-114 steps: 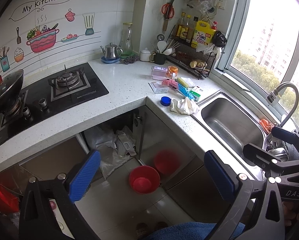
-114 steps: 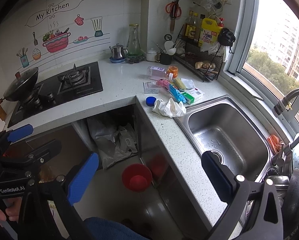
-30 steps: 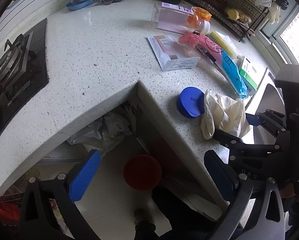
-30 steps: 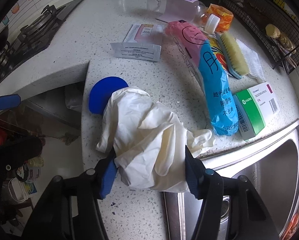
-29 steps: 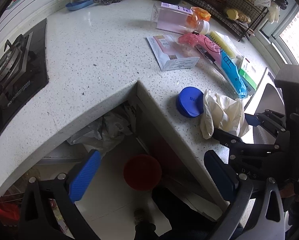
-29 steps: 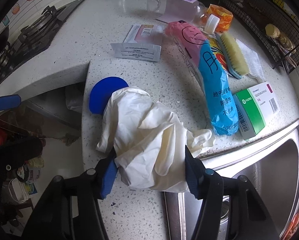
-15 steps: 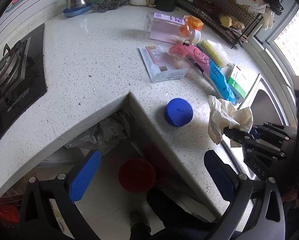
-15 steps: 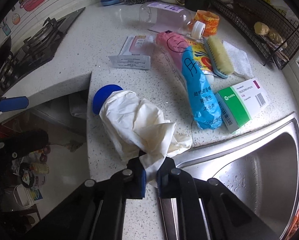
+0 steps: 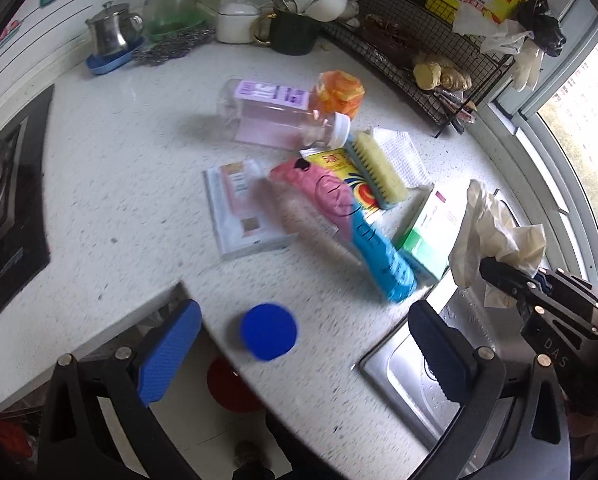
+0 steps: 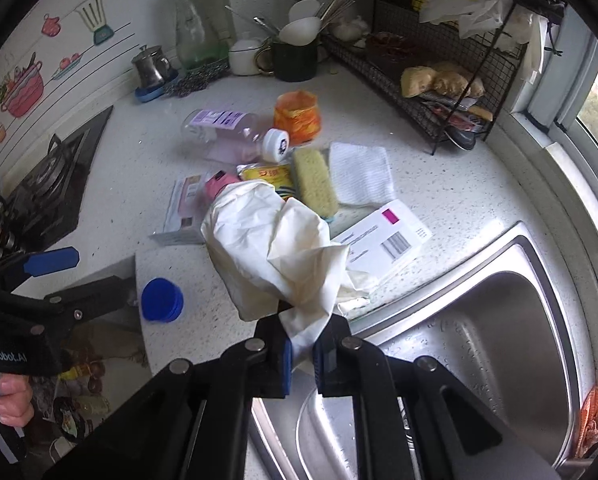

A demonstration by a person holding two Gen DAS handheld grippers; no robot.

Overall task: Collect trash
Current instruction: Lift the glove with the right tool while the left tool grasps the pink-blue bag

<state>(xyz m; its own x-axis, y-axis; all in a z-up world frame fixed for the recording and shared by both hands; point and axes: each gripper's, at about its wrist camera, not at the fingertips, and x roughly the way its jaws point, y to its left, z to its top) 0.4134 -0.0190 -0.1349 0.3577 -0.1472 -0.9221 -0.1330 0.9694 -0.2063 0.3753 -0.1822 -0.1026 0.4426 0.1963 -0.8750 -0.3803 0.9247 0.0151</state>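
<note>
Speckled white stone bench [image 9: 111, 184] carries a steel sink [image 10: 499, 320]. Above its near corner the right tool [image 10: 301, 354] is clenched on a crumpled white glove [image 10: 275, 252], lifted clear of the bench. The left tool [image 9: 305, 344] stands wide apart, empty, over a small blue lid [image 9: 269, 330] on the bench.

I see a white speckled counter [image 9: 111, 184], on it a blue lid [image 9: 269, 331], pink bottle lying flat [image 9: 271, 114], yellow brush [image 9: 377, 172], leaflet [image 9: 239, 208], green-and-white box [image 9: 429, 228], folded white cloth [image 10: 361, 174], orange cup [image 10: 297, 117].
</note>
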